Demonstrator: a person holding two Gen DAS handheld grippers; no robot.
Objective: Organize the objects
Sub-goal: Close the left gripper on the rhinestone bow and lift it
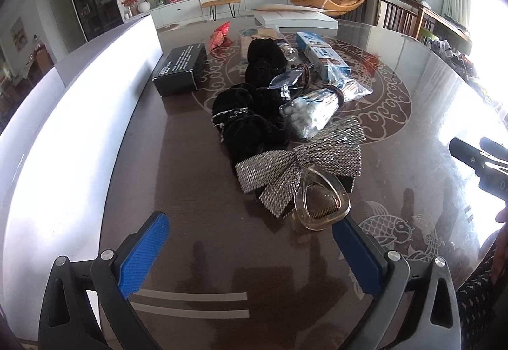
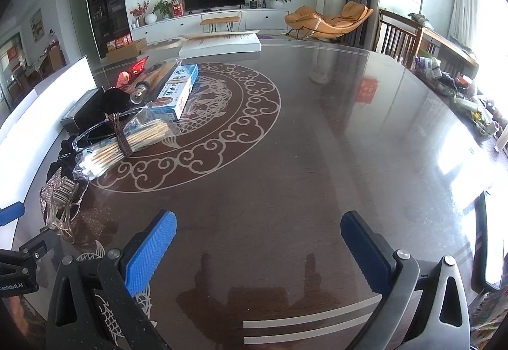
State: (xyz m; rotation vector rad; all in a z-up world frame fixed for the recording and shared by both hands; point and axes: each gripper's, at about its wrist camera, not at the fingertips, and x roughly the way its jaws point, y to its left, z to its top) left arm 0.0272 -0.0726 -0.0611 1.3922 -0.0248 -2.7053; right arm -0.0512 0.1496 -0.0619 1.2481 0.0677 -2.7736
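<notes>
A pile of small items lies on the dark patterned table (image 1: 190, 191). Nearest is a clear hair claw clip (image 1: 322, 199), just ahead of my left gripper's right finger. Behind it lie a silver sequin bow (image 1: 301, 161), black fluffy scrunchies (image 1: 250, 121), a bag of cotton swabs (image 1: 312, 112), a blue-white box (image 1: 320, 53) and a black box (image 1: 181, 67). My left gripper (image 1: 250, 229) is open and empty. My right gripper (image 2: 258, 229) is open and empty over bare table, right of the pile; the swabs (image 2: 123, 140) and blue-white box (image 2: 177, 91) show at its left.
A white board (image 1: 79, 115) runs along the table's left side. A flat white box (image 1: 295, 18) lies at the far edge. A light bulb (image 1: 290, 53) and red packet (image 1: 220, 34) sit behind the pile. A wooden chair (image 2: 400, 36) stands at the far right.
</notes>
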